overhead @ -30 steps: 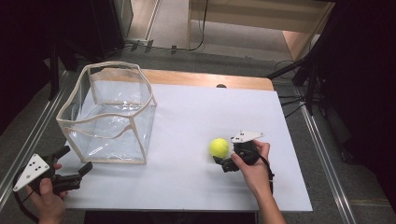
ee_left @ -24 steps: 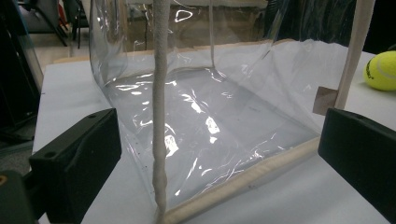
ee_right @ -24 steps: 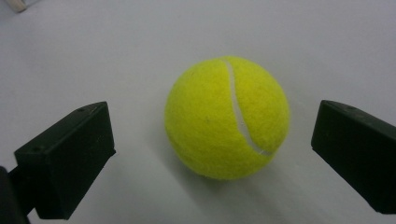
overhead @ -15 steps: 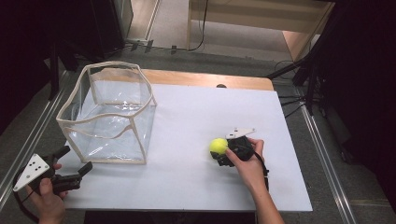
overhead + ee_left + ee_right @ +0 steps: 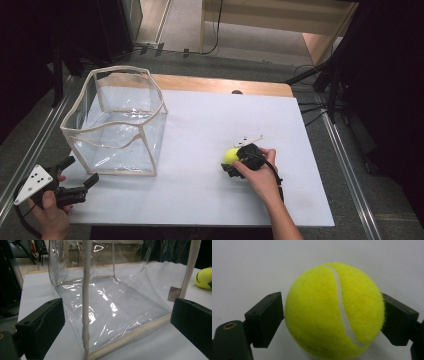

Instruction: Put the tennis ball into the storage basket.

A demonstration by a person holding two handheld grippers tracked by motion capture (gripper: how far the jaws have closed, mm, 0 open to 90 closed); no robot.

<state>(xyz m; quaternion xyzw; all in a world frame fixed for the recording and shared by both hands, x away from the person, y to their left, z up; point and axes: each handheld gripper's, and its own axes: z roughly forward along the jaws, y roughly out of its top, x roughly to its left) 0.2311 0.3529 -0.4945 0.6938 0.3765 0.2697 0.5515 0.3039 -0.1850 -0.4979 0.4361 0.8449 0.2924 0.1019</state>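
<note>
- The right gripper (image 5: 231, 161) sat on the white table (image 5: 200, 200), toward its right edge and nearer the front edge than the back.
- Its 2 black jaws had just been closing, and in the right gripper view they pressed against both sides of the tennis ball (image 5: 334, 310), so the ball was clamped between them.
- The tennis ball (image 5: 231, 156) rested on the table surface, well apart from the clear bag (image 5: 115, 125).
- The clear bag stood upright by the table's left edge, its top open and its seams trimmed in cream piping.
- The left gripper (image 5: 80, 175) was held at the front left corner of the table, just in front of the bag.
- In the left gripper view its 2 jaws stood wide apart, with nothing between the pads; the bag's near corner (image 5: 86, 315) rose beyond them.
- The person's right hand (image 5: 257, 175) wrapped the right gripper's body.
</note>
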